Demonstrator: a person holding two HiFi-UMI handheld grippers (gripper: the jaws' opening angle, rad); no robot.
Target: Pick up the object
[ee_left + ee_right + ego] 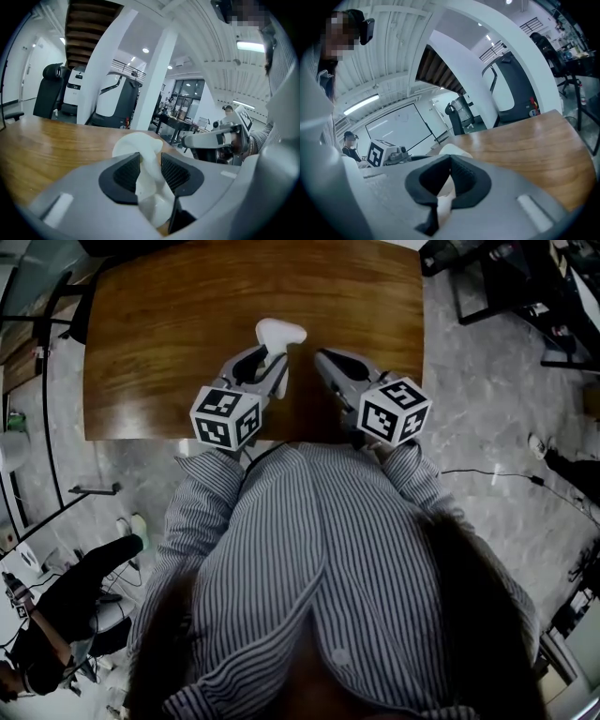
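Note:
A white object with a broad rounded head and a narrower stem (pixel 279 332) is held over the brown wooden table (pixel 159 324). My left gripper (pixel 270 367) is shut on its stem. In the left gripper view the black pads (pixel 125 174) press on the white object (pixel 140 145) from both sides, its head sticking out past the tips. My right gripper (pixel 323 357) hangs just right of it, jaws shut, tips touching. In the right gripper view the white object (pixel 452 151) shows just beyond my right gripper (pixel 450 159), and the left gripper's marker cube (pixel 377 151) sits at the left.
The table's near edge (pixel 141 437) runs just in front of the person's striped shirt. A person in black (pixel 56 615) crouches on the floor at lower left. A cable (pixel 487 472) lies on the floor at right, and dark furniture frames (pixel 506 277) stand at upper right.

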